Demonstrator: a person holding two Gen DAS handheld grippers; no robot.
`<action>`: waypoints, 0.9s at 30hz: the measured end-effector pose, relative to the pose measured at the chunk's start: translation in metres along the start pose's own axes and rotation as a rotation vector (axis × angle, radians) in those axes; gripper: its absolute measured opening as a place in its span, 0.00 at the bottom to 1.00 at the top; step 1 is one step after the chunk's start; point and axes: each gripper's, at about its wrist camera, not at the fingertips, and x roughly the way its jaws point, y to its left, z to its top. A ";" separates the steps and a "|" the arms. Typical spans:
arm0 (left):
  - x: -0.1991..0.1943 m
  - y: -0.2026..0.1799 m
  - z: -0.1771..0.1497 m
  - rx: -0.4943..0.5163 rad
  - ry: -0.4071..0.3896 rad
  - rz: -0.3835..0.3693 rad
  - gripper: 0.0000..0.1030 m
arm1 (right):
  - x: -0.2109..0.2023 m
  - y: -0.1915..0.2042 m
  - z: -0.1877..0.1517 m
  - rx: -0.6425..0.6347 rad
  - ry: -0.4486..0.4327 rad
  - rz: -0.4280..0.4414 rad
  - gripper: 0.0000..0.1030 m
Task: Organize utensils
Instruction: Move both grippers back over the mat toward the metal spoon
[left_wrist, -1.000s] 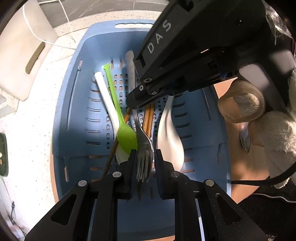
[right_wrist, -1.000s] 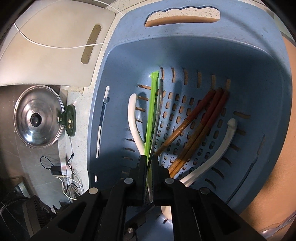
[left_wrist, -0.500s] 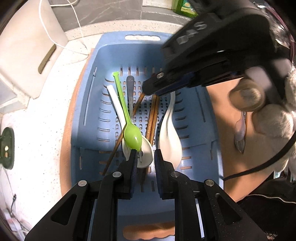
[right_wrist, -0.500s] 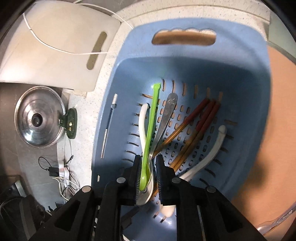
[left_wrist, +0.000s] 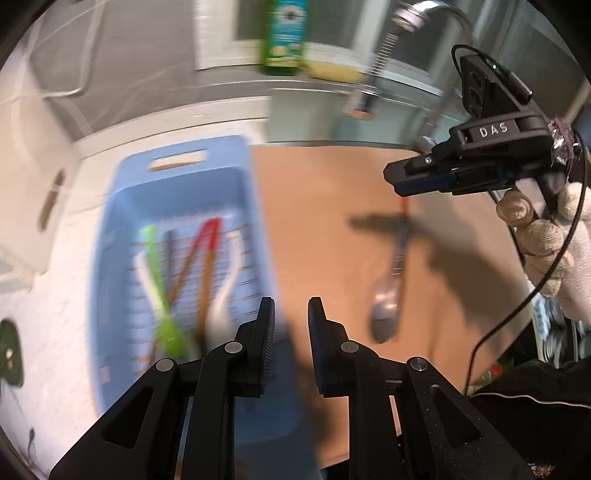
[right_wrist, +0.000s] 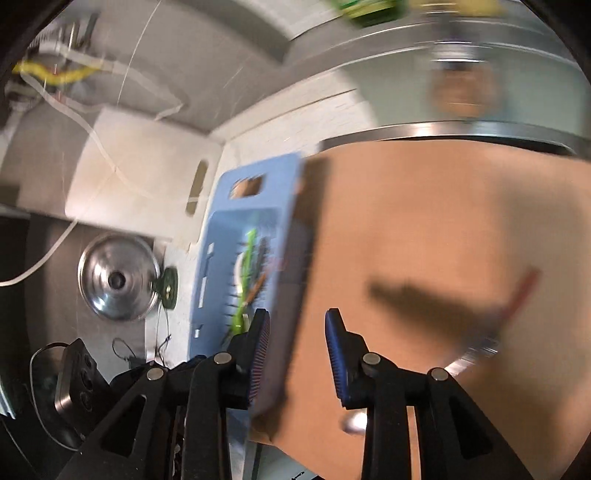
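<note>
Left gripper (left_wrist: 290, 314): jaws parted, empty; right gripper (right_wrist: 297, 328): jaws parted wider, empty. Left of both sets of jaws, blue basket (left_wrist: 110, 258) holding green spoon (left_wrist: 162, 295), white spoons, chopsticks (left_wrist: 199, 258), dark handle; ahead and right of the left jaws, lone metal spoon (left_wrist: 386, 314) with red-tipped handle, flat on the tan mat (left_wrist: 325, 221). Risk, judged: blur suggests fast travel, so jaws may strike the low-lying spoon askew, skidding it across the mat rather than gripping.
</note>
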 end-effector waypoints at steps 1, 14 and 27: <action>0.008 -0.008 0.001 0.017 0.006 -0.013 0.16 | -0.009 -0.010 -0.004 0.009 -0.011 -0.010 0.29; 0.091 -0.082 0.015 0.136 0.163 -0.089 0.32 | -0.018 -0.072 -0.043 0.138 0.012 0.045 0.31; 0.116 -0.098 0.019 0.137 0.185 -0.105 0.32 | -0.014 -0.098 -0.046 0.208 0.024 0.036 0.31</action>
